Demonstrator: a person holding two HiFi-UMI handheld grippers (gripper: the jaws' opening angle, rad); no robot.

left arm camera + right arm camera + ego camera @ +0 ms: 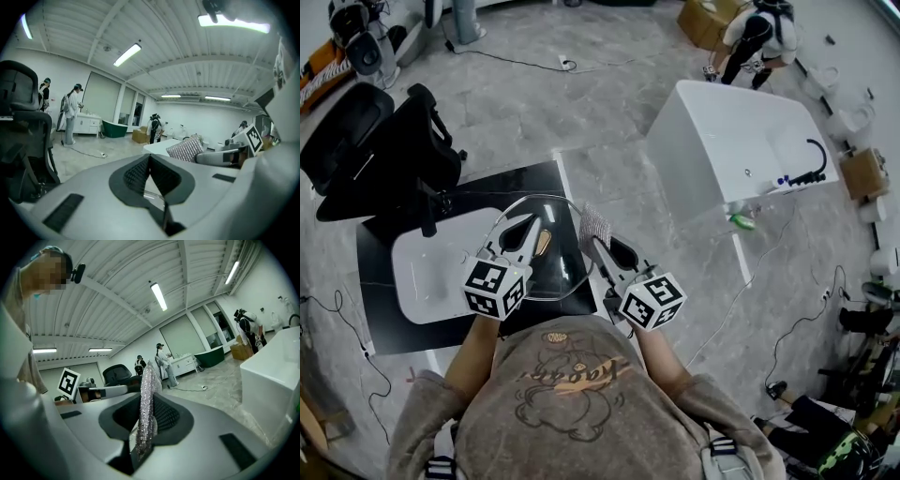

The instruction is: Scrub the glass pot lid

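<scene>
The glass pot lid point(567, 281) shows as a clear round disc with a thin rim on the black mat point(403, 323); a brown knob point(543, 243) sits near its middle. My left gripper point(526, 222) hovers above the lid's left half. In the left gripper view its jaws point(150, 161) are shut, pad against pad, with nothing seen pressed between them. My right gripper point(602, 242) is by the lid's right rim, shut on a silvery mesh scrub pad point(593, 227). The pad point(149, 404) stands upright between the right gripper's point(146, 427) jaws and also shows in the left gripper view point(186, 148).
A white board point(431, 272) lies on the mat to the left of the lid. A black office chair point(384, 150) stands at the back left and a white bathtub point(741, 150) at the right. Cables run over the floor. People stand further back in the room.
</scene>
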